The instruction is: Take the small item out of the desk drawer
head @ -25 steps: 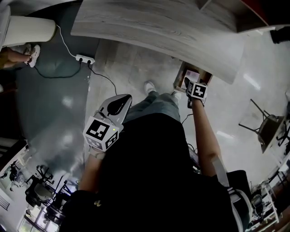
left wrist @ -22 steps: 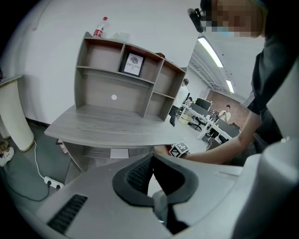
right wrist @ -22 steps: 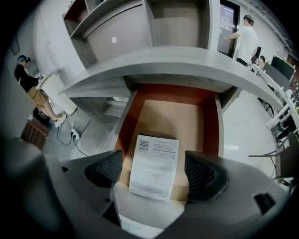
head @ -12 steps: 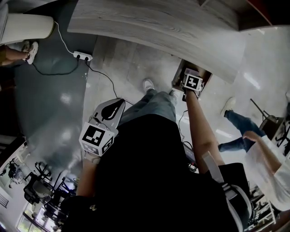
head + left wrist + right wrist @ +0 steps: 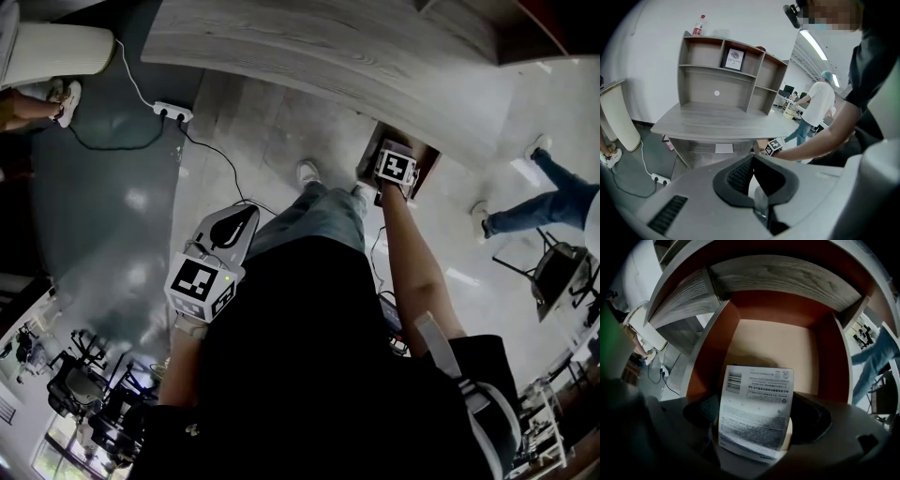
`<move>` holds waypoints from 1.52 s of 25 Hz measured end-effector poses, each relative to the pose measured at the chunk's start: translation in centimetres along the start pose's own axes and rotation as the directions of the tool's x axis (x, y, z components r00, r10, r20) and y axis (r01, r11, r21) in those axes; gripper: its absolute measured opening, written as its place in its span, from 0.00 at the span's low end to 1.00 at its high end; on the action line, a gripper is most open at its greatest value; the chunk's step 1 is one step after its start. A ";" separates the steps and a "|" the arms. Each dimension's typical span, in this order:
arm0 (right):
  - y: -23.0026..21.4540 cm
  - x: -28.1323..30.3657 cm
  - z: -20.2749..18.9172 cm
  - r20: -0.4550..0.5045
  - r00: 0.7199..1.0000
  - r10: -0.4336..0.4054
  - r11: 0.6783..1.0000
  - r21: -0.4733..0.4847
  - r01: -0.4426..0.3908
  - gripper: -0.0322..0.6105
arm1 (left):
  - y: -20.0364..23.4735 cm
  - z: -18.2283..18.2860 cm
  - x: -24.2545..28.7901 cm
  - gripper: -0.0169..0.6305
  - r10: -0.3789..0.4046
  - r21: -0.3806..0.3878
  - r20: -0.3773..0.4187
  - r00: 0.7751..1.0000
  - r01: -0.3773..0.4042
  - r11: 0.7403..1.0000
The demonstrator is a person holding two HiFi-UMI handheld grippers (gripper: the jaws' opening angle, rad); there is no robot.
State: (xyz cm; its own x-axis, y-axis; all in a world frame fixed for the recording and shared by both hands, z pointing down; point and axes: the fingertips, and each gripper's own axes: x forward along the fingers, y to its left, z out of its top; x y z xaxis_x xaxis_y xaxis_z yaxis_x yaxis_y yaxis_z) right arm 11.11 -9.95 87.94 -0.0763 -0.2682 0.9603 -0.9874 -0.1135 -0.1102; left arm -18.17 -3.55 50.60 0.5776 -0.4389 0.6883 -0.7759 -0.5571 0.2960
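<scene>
The drawer (image 5: 773, 341) stands pulled out from under the grey desk (image 5: 319, 56), with red-brown walls and a beige floor. A flat white printed packet (image 5: 757, 394) lies at the near end of its floor. My right gripper (image 5: 757, 417) reaches down into the drawer (image 5: 371, 157) with its jaws spread wide on either side of the packet, the pads not pressing on it. In the head view only its marker cube (image 5: 397, 169) shows. My left gripper (image 5: 246, 214) hangs beside my left leg, away from the drawer, shut (image 5: 752, 161) with nothing in it.
A power strip (image 5: 174, 114) with a cable lies on the floor left of the desk. Another person (image 5: 553, 202) walks past on the right near a chair (image 5: 553, 272). A shelf unit (image 5: 726, 79) with a bottle (image 5: 698, 26) on top stands on the desk.
My right gripper has moved forward from the drawer's front edge down into the drawer. The passer-by on the right has walked on. My left gripper has barely moved.
</scene>
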 end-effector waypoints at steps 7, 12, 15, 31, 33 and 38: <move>-2.3 -0.9 -0.2 -0.062 0.990 -0.130 0.991 -0.051 0.127 0.71 | -0.5 0.1 0.0 0.04 0.000 0.008 0.001 1.000 0.000 1.000; -1.5 -2.4 1.3 -0.010 0.990 -0.142 0.977 -0.162 0.139 0.71 | -0.8 0.8 -0.1 0.04 -0.003 0.016 0.019 1.000 0.002 1.000; -1.2 -3.7 1.8 0.002 0.991 -0.131 0.971 -0.202 0.129 0.71 | -1.4 1.5 0.1 0.04 -0.017 0.016 0.044 0.999 0.016 1.000; 0.8 -12.8 1.1 0.012 1.000 -0.015 0.952 -0.304 0.018 0.71 | -7.0 5.5 1.0 0.04 -0.075 0.002 0.175 0.982 0.076 0.997; 1.7 -13.9 1.2 0.013 0.999 0.029 0.956 -0.291 -0.024 0.71 | -7.4 5.7 1.0 0.04 -0.077 -0.003 0.189 0.979 0.079 0.997; 2.9 -18.1 4.0 0.126 0.987 0.104 0.944 -0.326 -0.058 0.71 | -8.2 6.3 1.0 0.04 -0.084 -0.013 0.216 0.973 0.089 0.996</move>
State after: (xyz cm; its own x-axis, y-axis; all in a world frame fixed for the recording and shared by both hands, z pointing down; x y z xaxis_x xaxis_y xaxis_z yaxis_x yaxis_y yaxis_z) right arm 10.21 -9.30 69.24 -0.1606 -0.3971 0.9036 -0.9725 0.2199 -0.0762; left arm -9.58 -3.89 44.69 0.6815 -0.5325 0.5019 -0.7250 -0.5844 0.3644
